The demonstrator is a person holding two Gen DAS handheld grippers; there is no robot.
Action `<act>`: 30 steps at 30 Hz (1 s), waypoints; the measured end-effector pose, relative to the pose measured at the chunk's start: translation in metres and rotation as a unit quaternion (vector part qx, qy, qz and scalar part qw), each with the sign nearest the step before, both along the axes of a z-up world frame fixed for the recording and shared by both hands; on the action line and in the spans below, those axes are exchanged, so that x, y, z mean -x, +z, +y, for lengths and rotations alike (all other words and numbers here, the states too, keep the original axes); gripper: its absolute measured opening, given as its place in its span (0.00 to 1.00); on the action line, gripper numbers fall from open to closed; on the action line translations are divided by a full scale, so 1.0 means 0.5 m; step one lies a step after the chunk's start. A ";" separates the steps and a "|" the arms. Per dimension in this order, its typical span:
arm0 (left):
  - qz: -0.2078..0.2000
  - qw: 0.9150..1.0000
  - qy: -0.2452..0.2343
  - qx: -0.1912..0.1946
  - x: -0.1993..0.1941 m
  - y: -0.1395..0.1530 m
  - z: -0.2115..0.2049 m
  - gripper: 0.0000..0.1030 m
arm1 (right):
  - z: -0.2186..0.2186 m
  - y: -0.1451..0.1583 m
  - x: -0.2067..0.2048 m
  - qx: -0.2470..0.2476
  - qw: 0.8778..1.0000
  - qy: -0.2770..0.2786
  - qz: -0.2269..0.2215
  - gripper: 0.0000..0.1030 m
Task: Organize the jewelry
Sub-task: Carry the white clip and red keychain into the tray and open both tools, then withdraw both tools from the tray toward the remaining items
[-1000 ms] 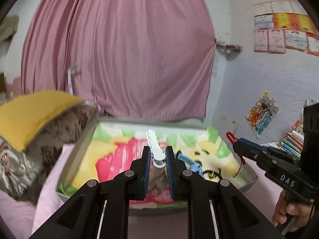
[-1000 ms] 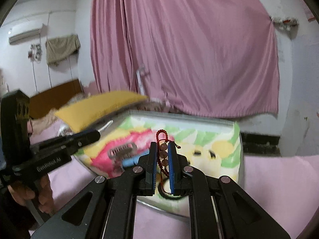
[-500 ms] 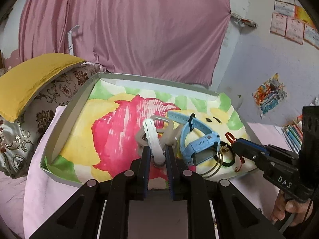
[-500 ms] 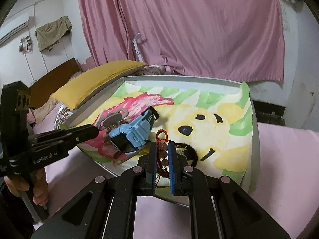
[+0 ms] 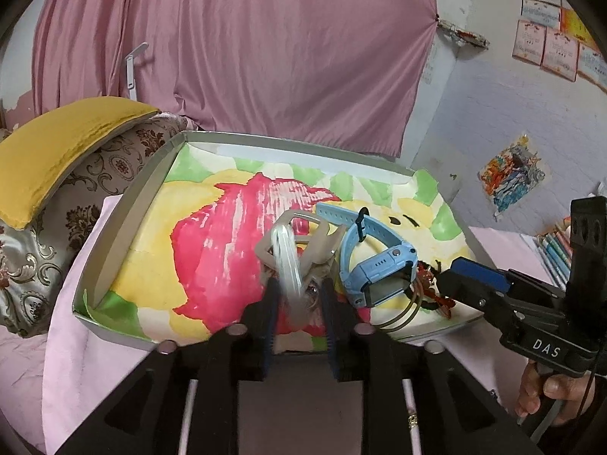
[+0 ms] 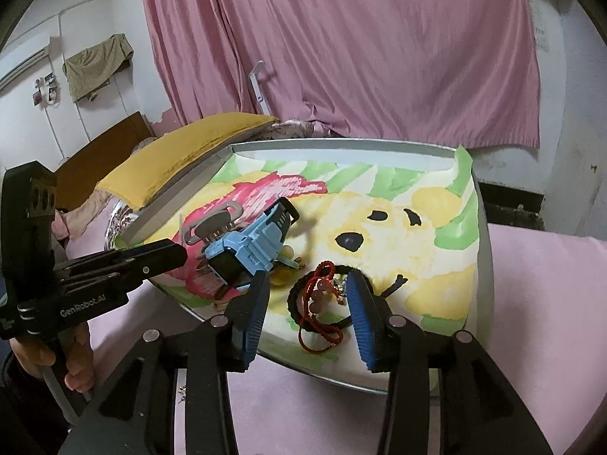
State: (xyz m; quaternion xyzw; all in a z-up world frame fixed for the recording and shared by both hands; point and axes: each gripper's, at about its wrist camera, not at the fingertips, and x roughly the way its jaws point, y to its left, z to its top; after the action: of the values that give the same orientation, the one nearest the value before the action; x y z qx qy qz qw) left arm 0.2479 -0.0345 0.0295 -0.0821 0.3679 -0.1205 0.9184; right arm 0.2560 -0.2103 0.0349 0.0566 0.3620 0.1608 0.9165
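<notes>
A shallow tray (image 5: 125,204) lined with a colourful painted picture lies on the pink bed; it also shows in the right wrist view (image 6: 480,227). My left gripper (image 5: 297,295) is open; a white bracelet (image 5: 286,261), blurred, drops between its fingers onto a grey hair claw (image 5: 299,227). A blue watch (image 5: 375,261) lies beside them. My right gripper (image 6: 309,295) is open over a red beaded cord bracelet (image 6: 318,303) lying on a black hair tie (image 6: 294,299) in the tray. The watch (image 6: 246,250) and claw (image 6: 212,223) lie left of it.
A yellow cushion (image 5: 57,144) on patterned pillows sits left of the tray. A pink curtain (image 5: 246,57) hangs behind. Thin bangles (image 5: 402,314) lie at the tray's near right edge. Books (image 5: 554,246) stand at far right. Pink bedsheet (image 6: 531,284) surrounds the tray.
Both grippers came down to the tray and opened. The left let go of the white bracelet, the right let go of the red beaded bracelet, which now lies in the tray.
</notes>
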 end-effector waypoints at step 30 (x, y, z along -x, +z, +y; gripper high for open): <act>-0.189 0.980 0.042 0.038 0.129 0.074 0.035 0.99 | -0.067 0.090 0.176 -0.034 0.984 -0.019 -0.173 0.98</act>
State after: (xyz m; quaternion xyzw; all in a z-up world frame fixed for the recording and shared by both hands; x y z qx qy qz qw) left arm 0.1834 -0.0172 0.0664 -0.1082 0.1790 -0.1091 0.9718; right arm 0.1679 -0.2437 0.0797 0.0661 0.1908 0.1626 0.9658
